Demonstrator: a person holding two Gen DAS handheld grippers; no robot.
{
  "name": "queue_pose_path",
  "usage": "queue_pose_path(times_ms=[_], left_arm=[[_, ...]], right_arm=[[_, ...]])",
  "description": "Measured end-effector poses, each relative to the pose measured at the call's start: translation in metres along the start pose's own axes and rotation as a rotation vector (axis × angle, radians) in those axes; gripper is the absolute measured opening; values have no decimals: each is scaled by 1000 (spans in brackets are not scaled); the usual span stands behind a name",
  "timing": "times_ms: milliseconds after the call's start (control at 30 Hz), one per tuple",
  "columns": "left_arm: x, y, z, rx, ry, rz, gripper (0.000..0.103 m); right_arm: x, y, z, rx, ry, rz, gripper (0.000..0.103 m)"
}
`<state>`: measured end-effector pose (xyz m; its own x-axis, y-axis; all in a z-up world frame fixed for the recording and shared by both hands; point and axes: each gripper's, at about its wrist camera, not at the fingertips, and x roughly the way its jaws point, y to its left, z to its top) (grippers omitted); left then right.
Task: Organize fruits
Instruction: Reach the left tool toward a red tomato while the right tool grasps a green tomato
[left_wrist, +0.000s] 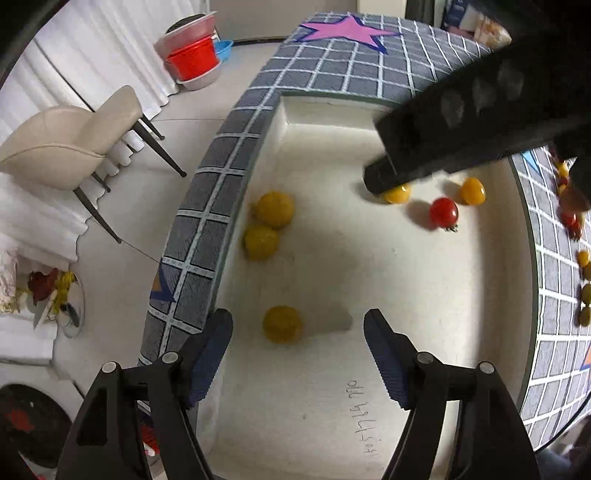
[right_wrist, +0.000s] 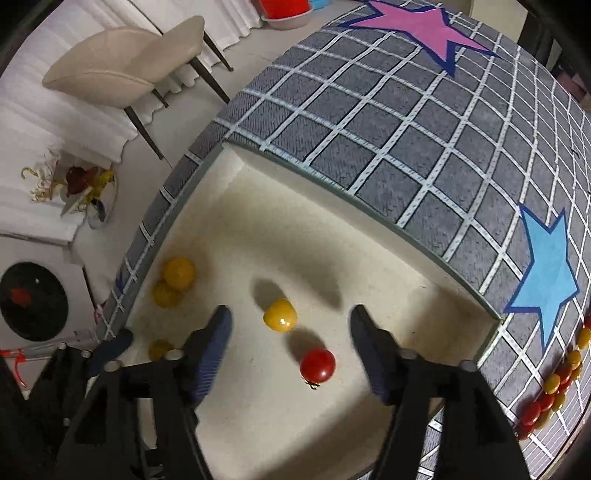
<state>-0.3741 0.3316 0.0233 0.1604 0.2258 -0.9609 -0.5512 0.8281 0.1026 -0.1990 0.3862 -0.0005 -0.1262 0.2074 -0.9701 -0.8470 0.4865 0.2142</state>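
Blue-padded jaws of the left hand-held gripper (left_wrist: 297, 354) stand apart and empty at the bottom of its frame, one yellow fruit (left_wrist: 282, 324) lying in the white tray (left_wrist: 424, 295) just left of the gap's centre. Across the tray, the right hand-held gripper (right_wrist: 290, 345) also stands apart, gripping nothing, a yellow tomato (right_wrist: 280, 315) in its gap and a red tomato (right_wrist: 317, 364) just below. More tomatoes (right_wrist: 550, 387) wait on the checked counter (right_wrist: 406, 122), lower right, nearer the right hand.

Both claws: black plastic arms w/ silver pivot screws, ribbed blue pads (left_wrist: 386, 365).
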Motion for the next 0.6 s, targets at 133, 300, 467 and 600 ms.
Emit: queue_pose_path(times_ms=[133,300,467,600], left_arm=[[-5,-4,3,12,7,-12,75],[-21,-16,15,73,-23,-16,75],[-39,-43,33,156,-69,-43,75],[-52,-75,48,225,-104,-82,75]], right_arm=[[-17,-10,-3,50,-34,17,82],[-51,-33,-18,126,-106,18,82],[-81,-75,-55,240,-149,-19,82],[-98,-111,-89,336,-162,-63,82]])
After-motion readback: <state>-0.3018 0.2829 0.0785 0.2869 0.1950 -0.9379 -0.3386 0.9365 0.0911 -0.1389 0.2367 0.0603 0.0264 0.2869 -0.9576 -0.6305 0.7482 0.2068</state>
